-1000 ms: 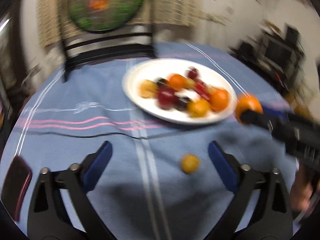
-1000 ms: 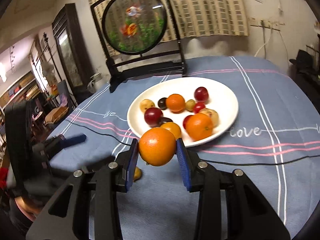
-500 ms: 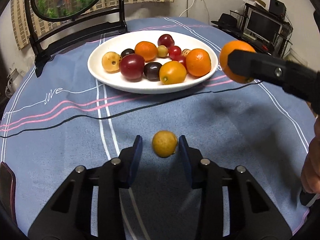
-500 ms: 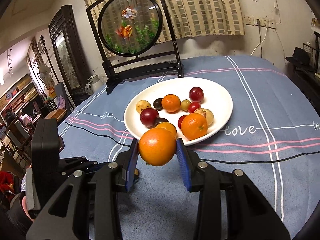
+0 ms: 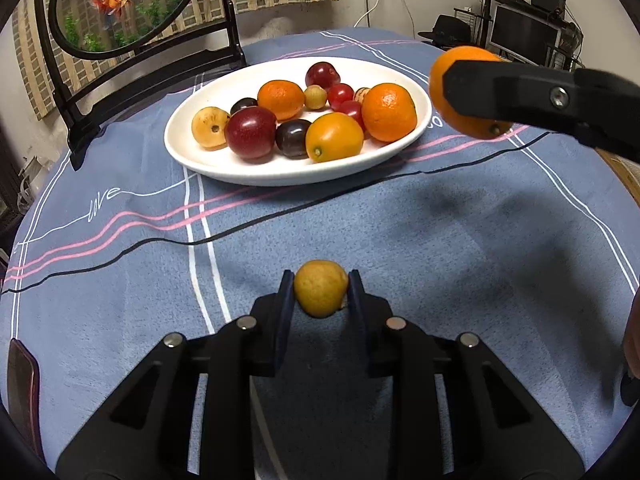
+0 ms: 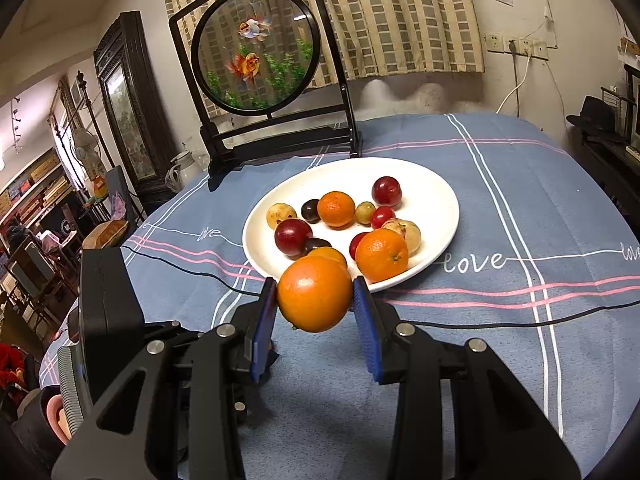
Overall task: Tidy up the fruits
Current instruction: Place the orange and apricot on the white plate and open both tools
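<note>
Your left gripper (image 5: 321, 290) is sitting low over the bench (image 5: 460, 248), its jaws pinching a small yellow fruit (image 5: 320, 287) (both pads touching it). Your right gripper (image 6: 315, 296) is hovering higher, jaws clamping an orange (image 6: 314, 294), fingers pointing forward.

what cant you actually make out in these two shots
- Left wrist view: whether the yellow fruit has left the cloth; its underside is hidden by the left gripper.
- Right wrist view: that fruit is out of sight behind the right gripper and its orange.
- Right wrist view: the plate rim's near edge, covered by the orange.
</note>
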{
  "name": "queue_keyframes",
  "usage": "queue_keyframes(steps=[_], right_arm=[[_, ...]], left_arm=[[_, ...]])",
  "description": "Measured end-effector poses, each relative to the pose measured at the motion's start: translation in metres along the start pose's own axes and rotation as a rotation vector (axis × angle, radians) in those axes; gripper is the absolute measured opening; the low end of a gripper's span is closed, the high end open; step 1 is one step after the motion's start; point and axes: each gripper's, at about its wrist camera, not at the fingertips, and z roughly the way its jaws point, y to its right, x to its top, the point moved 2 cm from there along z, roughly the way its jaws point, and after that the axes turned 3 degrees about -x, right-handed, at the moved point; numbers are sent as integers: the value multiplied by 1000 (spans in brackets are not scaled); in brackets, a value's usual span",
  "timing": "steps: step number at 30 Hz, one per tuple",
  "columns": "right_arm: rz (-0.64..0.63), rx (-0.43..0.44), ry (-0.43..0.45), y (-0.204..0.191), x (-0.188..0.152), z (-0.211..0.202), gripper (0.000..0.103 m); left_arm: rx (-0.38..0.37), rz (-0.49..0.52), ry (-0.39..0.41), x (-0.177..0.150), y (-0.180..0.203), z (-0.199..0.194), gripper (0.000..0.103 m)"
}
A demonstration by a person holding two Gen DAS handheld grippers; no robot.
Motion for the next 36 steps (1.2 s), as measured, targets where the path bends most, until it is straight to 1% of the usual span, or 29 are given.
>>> queue_keyframes(steps=[7,9,11,14,18,21,22,25,30,34,35,36], right_arm=[[-11,-6,-14,-2,-3,4,38],[-15,3,-15,-2,-4,5,39],[-8,17,-23,0,-3,9,39],[0,16,-29,6,5,19,39],[24,-5,3,18,34,38,39],[26,-37,19,25,54,62,39],[27,-44,19,27,58,68,39],[49,-50,6,37,70,90,39],[60,-49,-14,46,82,116,39],[55,-44,-28,49,86,127,39],[52,-43,-32,49,85,129,39],[51,-44,-36,50,85,129,39]], left_arm=[[-11,-15,7,0,-2,-4,27],[-28,-38,18,1,-6,-9,27],[-61,-90,42,5,-16,-17,27],[-83,-156,80,19,-33,-26,27],[-63,-196,139,56,-53,-30,27],[-30,-202,171,93,-65,-18,27],[-11,-212,171,106,-72,-8,27],[2,-250,150,129,-88,17,27],[32,-260,119,152,-99,50,27],[40,-283,84,160,-108,69,28],[46,-287,77,161,-110,71,43],[58,-295,77,161,-111,72,68]])
